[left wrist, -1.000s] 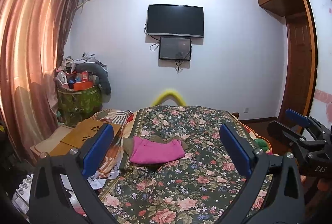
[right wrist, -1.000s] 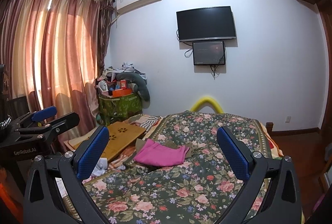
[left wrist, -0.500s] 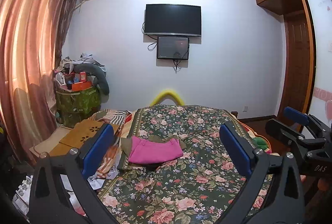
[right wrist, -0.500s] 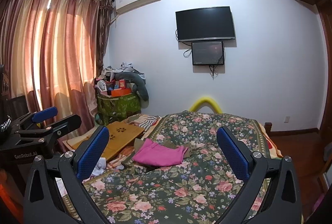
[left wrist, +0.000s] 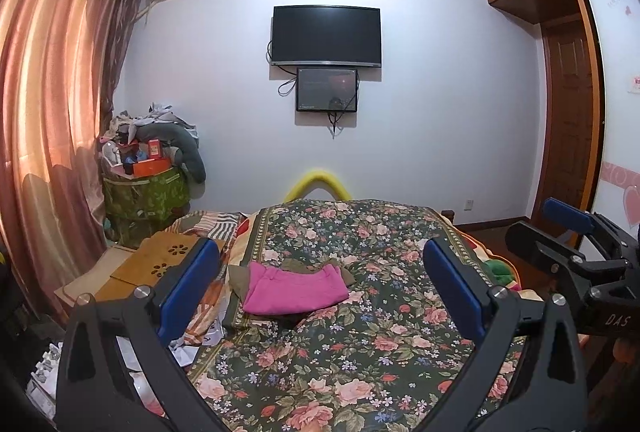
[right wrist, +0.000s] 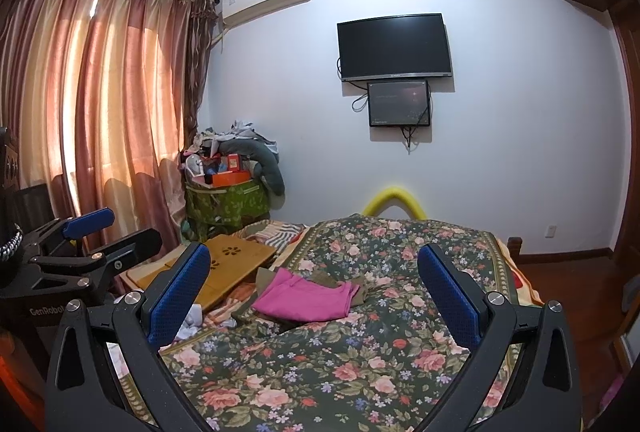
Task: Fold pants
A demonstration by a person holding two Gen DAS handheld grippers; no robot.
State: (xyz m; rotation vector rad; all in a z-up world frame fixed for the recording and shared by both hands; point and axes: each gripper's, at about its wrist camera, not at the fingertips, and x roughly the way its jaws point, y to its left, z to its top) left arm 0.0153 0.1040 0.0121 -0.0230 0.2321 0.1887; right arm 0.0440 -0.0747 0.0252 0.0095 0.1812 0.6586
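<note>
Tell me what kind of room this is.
A home bedroom, most likely: a bed under a floral cover, a wall-mounted TV, curtains over the window and a wardrobe by the door.

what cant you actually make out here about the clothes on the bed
- Olive garment: mostly hidden under the pink folded piece in both wrist views; its type is unclear.
- Whether the pink piece is pants: too small and far in both views.
- Near end of the floral bedspread: cut off by the bottom edge and the open right gripper.
</note>
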